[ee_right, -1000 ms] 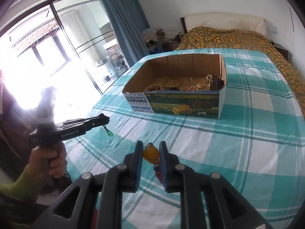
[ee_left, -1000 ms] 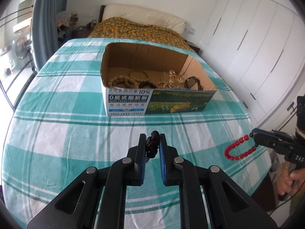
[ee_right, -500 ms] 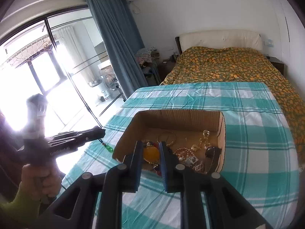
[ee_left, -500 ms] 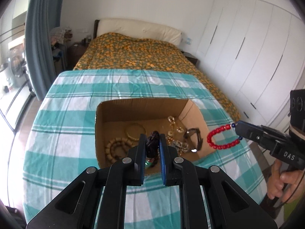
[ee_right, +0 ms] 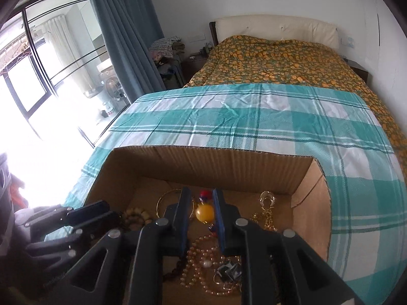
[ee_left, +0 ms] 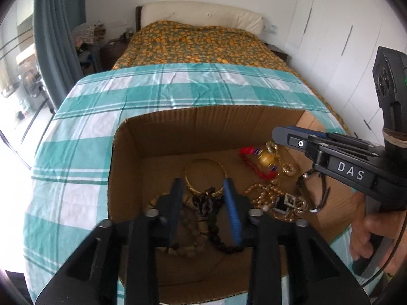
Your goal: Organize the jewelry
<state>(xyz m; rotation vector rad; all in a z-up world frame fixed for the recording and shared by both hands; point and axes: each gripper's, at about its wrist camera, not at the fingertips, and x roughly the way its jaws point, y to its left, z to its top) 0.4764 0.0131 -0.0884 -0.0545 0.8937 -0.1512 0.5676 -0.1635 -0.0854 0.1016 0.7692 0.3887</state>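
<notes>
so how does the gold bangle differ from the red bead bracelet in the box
The gold bangle is a smooth, plain metal hoop lying as an open round ring; the red bead bracelet is a string of separate red beads with a large amber bead, bunched in a loose curve. The bangle sits mid-floor, the bracelet nearer the right gripper. Both are inside the cardboard box.

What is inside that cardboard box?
Inside the cardboard box: a gold bangle, pale bead bracelets, a red bead string with an amber bead and a gold chain. The tongs hide the near floor.
</notes>
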